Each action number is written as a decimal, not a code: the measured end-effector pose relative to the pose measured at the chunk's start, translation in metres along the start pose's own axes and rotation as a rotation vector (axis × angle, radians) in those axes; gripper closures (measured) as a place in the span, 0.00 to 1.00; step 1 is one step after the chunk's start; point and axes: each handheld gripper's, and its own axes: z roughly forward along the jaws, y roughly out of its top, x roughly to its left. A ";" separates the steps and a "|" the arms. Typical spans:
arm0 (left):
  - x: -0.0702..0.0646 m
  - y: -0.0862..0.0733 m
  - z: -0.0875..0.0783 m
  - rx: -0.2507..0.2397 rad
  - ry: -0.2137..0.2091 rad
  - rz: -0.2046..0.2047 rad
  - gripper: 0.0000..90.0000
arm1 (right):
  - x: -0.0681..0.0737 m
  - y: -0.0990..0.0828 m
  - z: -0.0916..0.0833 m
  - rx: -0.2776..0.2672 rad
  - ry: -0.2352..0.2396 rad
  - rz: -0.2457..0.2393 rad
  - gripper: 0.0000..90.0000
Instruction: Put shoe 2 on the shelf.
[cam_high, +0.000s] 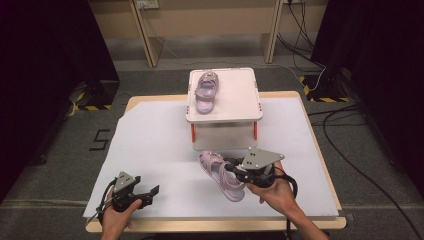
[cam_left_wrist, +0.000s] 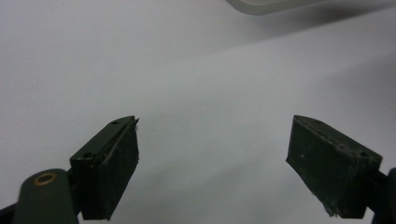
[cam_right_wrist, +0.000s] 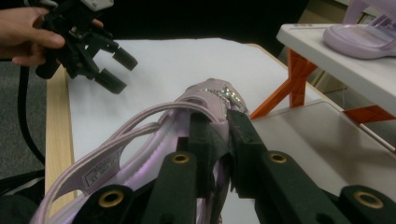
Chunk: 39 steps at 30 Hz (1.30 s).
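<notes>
a lilac sandal (cam_high: 221, 175) with a glittery strap sits in black jaws below the white shelf (cam_high: 235, 102) with orange legs, which bears a matching lilac sandal (cam_high: 206, 92).

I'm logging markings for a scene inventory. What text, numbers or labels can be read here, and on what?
"5": black mark on the floor, left of the table.
Small label on the insole of the sandal held by the right hand-held gripper: too blurred to read.
</notes>
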 end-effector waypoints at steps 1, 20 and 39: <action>0.000 0.000 0.000 -0.002 -0.001 -0.003 0.18 | -0.001 0.001 -0.001 -0.006 0.000 0.004 0.91; 0.003 -0.002 0.000 0.002 0.010 -0.013 0.18 | -0.046 0.034 -0.027 -0.108 -0.101 0.038 0.91; 0.003 -0.002 0.001 0.011 0.008 -0.009 0.18 | -0.127 0.063 -0.010 -0.035 -0.319 0.087 0.92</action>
